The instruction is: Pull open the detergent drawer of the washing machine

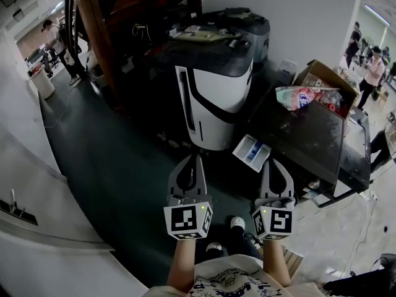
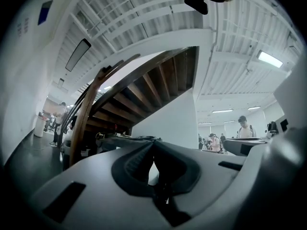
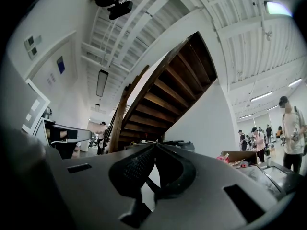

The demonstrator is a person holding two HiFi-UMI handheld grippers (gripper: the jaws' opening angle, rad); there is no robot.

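Head view: the washing machine (image 1: 216, 94), a rounded glossy white shell with black bands, is seen just ahead of both grippers; its detergent drawer cannot be made out. Smooth dark floor (image 1: 117, 166) lies open to its left, and a black bench (image 1: 297, 135) crowds its right.

Left gripper view: the left gripper (image 1: 193, 158) is clenched, with nothing between its ribbed pads.

Right gripper view: the right gripper (image 1: 271, 163) is likewise clenched and empty.

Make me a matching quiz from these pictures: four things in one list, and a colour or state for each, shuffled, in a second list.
A left gripper
B cardboard box
C machine ahead of the grippers
D staircase

1 brown wood
2 white front, black trim
3 jaws shut, empty
4 open, packets inside

Pairs: A-3, B-4, C-2, D-1.
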